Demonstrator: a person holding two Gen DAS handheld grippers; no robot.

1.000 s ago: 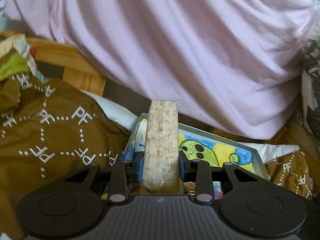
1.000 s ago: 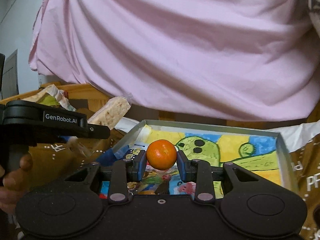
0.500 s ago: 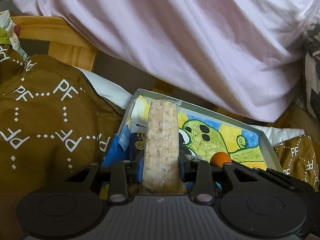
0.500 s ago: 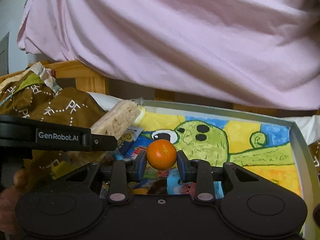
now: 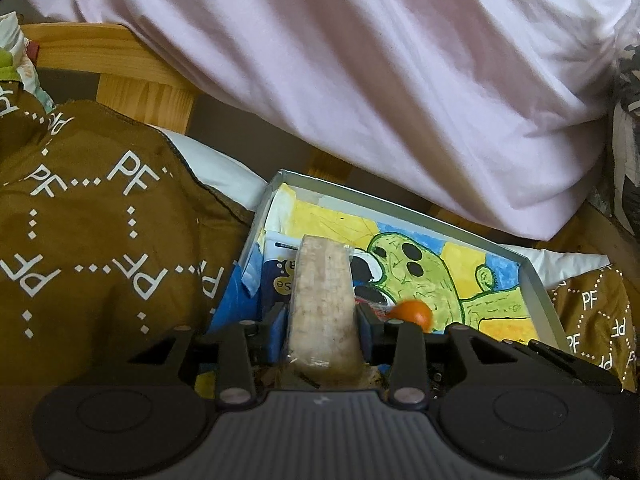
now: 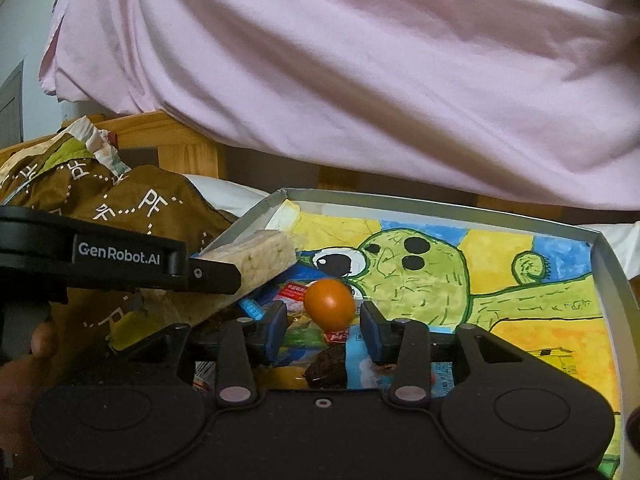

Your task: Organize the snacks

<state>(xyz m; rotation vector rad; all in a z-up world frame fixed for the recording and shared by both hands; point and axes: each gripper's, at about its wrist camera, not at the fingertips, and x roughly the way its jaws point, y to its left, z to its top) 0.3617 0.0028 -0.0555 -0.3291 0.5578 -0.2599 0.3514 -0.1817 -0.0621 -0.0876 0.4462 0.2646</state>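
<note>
Two snacks are up in the air over the tray (image 6: 440, 200), one per gripper. The right gripper (image 6: 324, 330) has an orange (image 6: 329, 304) between its fingers (image 6: 276, 330), but they stand spread with clear gaps on both sides, so the fruit looks let go and dropping rather than held; I'd judge this is the release, done low so it lands among the packets instead of rolling off. The left gripper (image 5: 320, 326) is clamped on a rice bar (image 5: 322, 300) in clear wrap, gripped near its lower end so most of its length juts forward over the tray's left corner, ready, I think, to be laid down beside the rest.

Under them the tray holds several packets (image 6: 292, 292) crowded at the near left: a blue one (image 5: 274, 276), a red-labelled one and a dark brown lump (image 6: 326, 364) at least, though the grippers hide too much for a full count. The rest of the tray floor is bare, showing one painted green creature on yellow and blue.

The tray sits on a bed, with a brown blanket (image 5: 100, 240) printed with letters to its left, a wooden frame (image 5: 100, 52) behind, and one pink sheet (image 6: 360, 80) hanging above. A hand (image 6: 36, 340) shows on the left gripper's handle
</note>
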